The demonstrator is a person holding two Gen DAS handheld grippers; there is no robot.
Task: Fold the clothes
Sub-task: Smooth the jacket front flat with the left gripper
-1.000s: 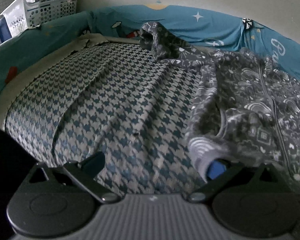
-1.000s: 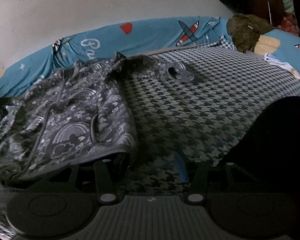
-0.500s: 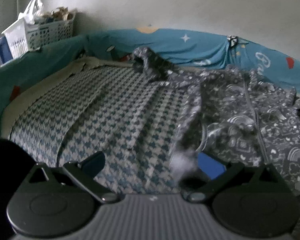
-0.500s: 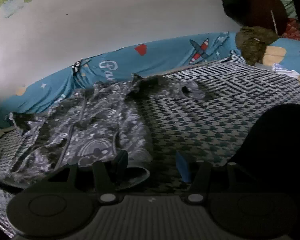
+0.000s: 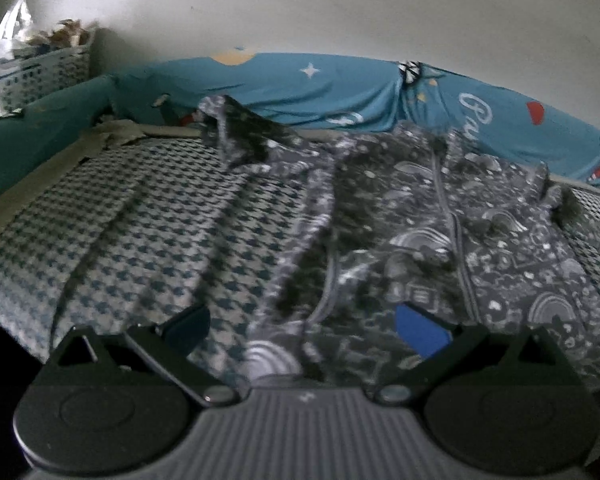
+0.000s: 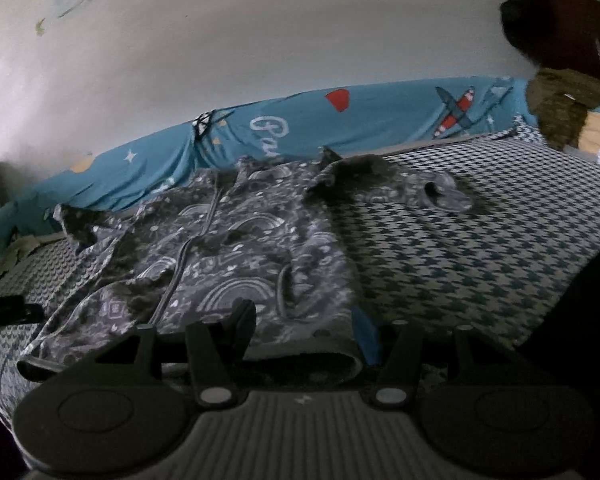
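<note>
Holding the bottom hem of the grey patterned jacket [image 6: 236, 256], both grippers sit at the near edge of the bed [image 6: 480, 248]. Right gripper [image 6: 304, 328]: jaws part-open with the hem's corner between its fingers [image 6: 364, 328]; cloth drapes over the left finger, grip looks real but pad contact is hidden. Left gripper [image 5: 300, 328]: fingers [image 5: 420, 330] spread wide, hem lying between them and against the blue pad; clamped or just resting, cannot tell. Likely reason for this hold: pinching the two hem corners lets the lower half be carried up toward the collar for a first fold, a guess only.

Jacket lies front-up, zip [image 5: 452, 232] closed down the middle, sleeves [image 6: 420, 188] flung out to both sides, cloth wrinkled, not yet folded. Bed has a houndstooth blue-white cover [image 5: 140, 232], teal printed bumper [image 5: 320, 88] along the far edge, plain white wall behind. White basket [image 5: 44, 76] in left corner, plush toy [image 6: 556, 116] far right. Dim, blurry light.
</note>
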